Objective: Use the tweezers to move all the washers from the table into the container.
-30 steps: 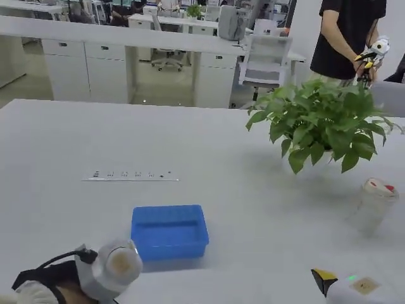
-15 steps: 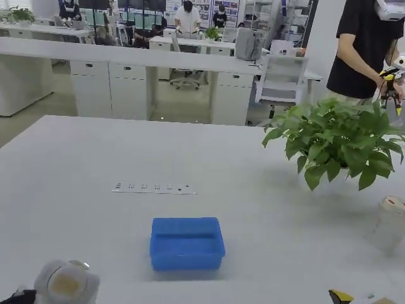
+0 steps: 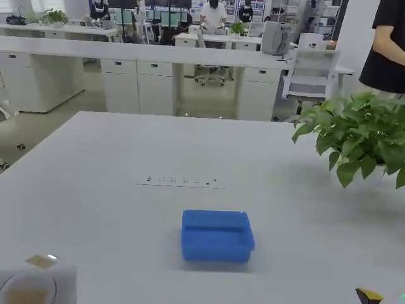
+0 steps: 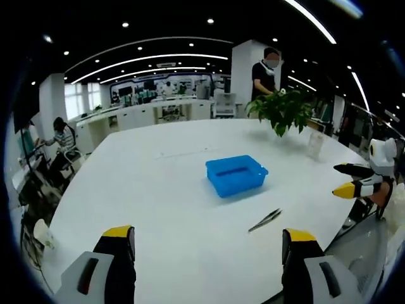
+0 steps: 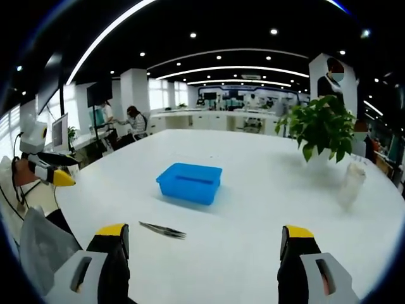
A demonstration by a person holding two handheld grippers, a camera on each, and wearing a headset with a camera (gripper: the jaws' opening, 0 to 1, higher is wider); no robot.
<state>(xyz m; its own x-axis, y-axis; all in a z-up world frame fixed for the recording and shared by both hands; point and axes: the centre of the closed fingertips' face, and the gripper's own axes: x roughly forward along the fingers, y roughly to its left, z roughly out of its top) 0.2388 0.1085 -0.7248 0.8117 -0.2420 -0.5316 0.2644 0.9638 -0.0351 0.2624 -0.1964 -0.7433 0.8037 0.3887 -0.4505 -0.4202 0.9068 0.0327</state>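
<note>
We held the left gripper (image 4: pixel 207 234) and right gripper (image 5: pixel 202 230), jaws wide open and empty, at the counter's (image 3: pixel 95 190) near edge. The tweezers (image 4: pixel 266 220) lay flat just ahead, short of the container (image 3: pixel 217 235). A clumsy pinch, we judged, could skid them off. Possible washers (image 3: pixel 181 182) lay beyond.

Matt blue plastic container (image 3: pixel 217 235), shiny metal tweezers (image 4: pixel 265 220), smooth white table (image 3: pixel 95 190)

Bright ceiling strips (image 5: pixel 240 68), soft shadows, bent fisheye edges, perhaps slight blur
</note>
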